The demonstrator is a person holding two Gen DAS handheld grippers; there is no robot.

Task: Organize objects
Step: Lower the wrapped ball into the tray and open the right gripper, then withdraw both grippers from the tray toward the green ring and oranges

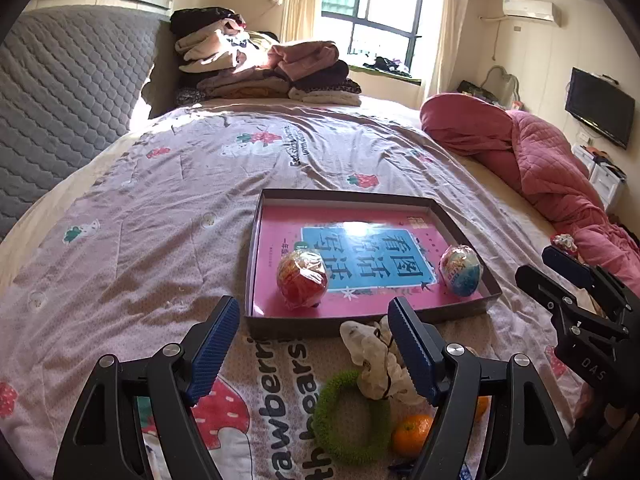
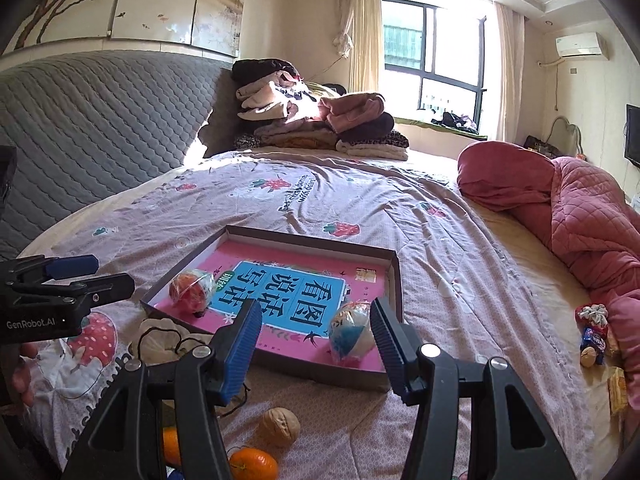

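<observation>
A shallow box tray [image 1: 464,308] [image 2: 394,280] with a pink book lining lies on the bed. In it are a red wrapped egg [image 1: 302,280] [image 2: 191,290] and a blue-white wrapped egg [image 1: 461,270] [image 2: 352,334]. In front of it lie a cream cloth pouch [image 1: 374,360] [image 2: 160,340], a green fuzzy ring [image 1: 352,416], tangerines [image 1: 412,434] [image 2: 253,462] and a walnut [image 2: 279,426]. My left gripper [image 1: 314,344] is open and empty above the pouch. My right gripper [image 2: 316,344] is open and empty, just short of the blue-white egg.
A pink quilt [image 1: 540,160] [image 2: 580,216] lies along the right side. Folded clothes [image 1: 260,68] [image 2: 316,120] are stacked at the head. Small snacks [image 2: 594,332] lie by the quilt. A grey padded headboard [image 1: 60,100] stands at left.
</observation>
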